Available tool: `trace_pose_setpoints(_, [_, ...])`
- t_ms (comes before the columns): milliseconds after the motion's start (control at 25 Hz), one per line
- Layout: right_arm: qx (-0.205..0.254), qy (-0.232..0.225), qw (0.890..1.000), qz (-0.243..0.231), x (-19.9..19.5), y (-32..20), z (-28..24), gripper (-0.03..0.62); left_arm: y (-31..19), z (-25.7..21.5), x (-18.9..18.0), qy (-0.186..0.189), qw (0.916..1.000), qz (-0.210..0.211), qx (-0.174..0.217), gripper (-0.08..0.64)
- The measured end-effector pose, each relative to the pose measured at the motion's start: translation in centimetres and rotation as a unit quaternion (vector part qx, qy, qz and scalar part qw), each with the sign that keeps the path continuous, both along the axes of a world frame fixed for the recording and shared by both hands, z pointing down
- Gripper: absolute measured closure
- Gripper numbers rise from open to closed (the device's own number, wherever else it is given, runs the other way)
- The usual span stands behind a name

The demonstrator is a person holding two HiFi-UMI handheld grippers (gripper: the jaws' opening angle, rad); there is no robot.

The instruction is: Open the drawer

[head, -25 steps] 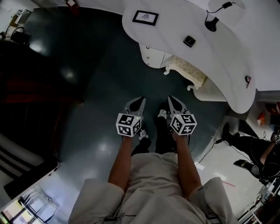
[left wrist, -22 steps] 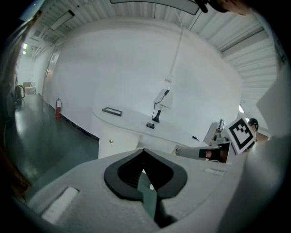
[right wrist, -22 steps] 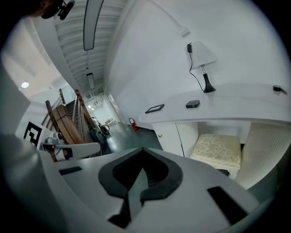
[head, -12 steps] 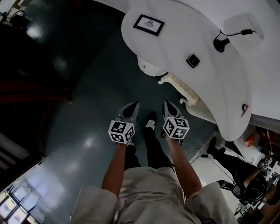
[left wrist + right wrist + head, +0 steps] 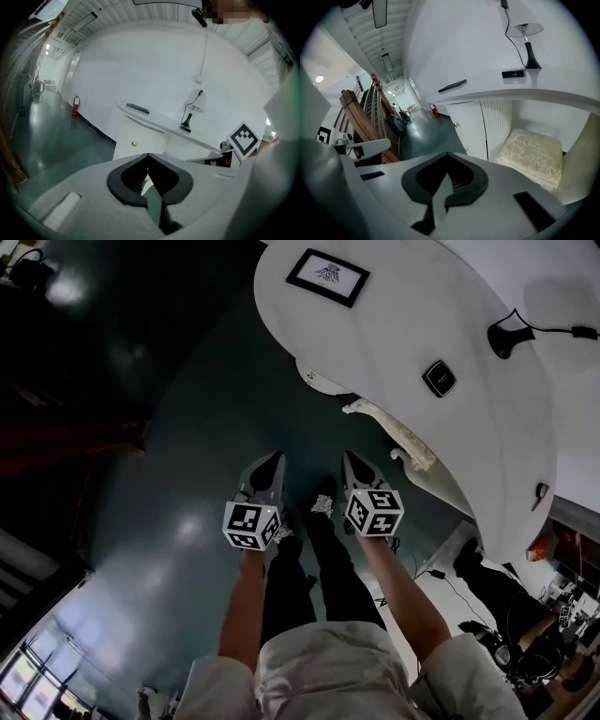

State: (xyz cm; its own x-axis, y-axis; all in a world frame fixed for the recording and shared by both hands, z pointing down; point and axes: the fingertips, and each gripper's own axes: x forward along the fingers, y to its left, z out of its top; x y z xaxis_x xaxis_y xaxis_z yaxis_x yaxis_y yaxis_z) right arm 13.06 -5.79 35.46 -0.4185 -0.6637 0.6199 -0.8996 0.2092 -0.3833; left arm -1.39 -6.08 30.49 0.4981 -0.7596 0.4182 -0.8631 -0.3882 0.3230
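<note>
Since a second ago both my grippers have come forward and down, side by side. In the head view the white desk now fills more of the upper right, and my dark trouser legs show between my forearms where there was mostly shirt before. My fingers are no different from then. The left gripper has its jaws pressed tip to tip with nothing between them, and the right gripper is closed and empty too.

The drawer unit is under the desk's near edge, at about 12 o'clock from my grippers across a stretch of dark floor, and neither gripper touches it. It is white and rounded at the corner.

In the left gripper view its flat front carries a small brass knob at 11 o'clock above my closed tips. In the right gripper view two small knobs sit one above the other on the white panel. The front looks flush and nothing looks pulled out (I cannot make out the seams between drawers).

A cream cushioned seat is tucked beneath the desk at 1 o'clock from my right gripper, just right of the unit. On the desktop lie a framed picture at 12 o'clock and a black lamp base with its cord at 2 o'clock.
</note>
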Motion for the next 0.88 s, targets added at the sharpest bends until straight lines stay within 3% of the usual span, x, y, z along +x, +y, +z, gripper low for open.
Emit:
trace_pose_setpoints(280, [-0.004, -0.002, 0.998, 0.058, -1.6, -1.9, 4.5, 0.577, -2.2, 6.9, -1.6, -0.011, 0.9997, 0.019, -0.006, 0.551])
trace_pose_setpoints(480, [0.011, 0.017, 0.998, 0.065, -2.5, -2.9, 7.8, 0.577, -3.7, 11.2, -1.1, -0.009, 0.9995, 0.031, 0.002, 0.551])
trace_pose_setpoints(640, [0.039, 0.008, 0.995, 0.089, -3.6, -4.1, 10.5, 0.577, -4.7, 14.8, -0.7, -0.001, 0.9983, 0.057, 0.014, 0.551])
trace_pose_setpoints(880, [0.069, 0.011, 0.994, 0.087, -5.2, -7.2, 16.5, 0.577, -7.1, 21.2, -0.2, 0.010, 0.9961, 0.081, 0.035, 0.551])
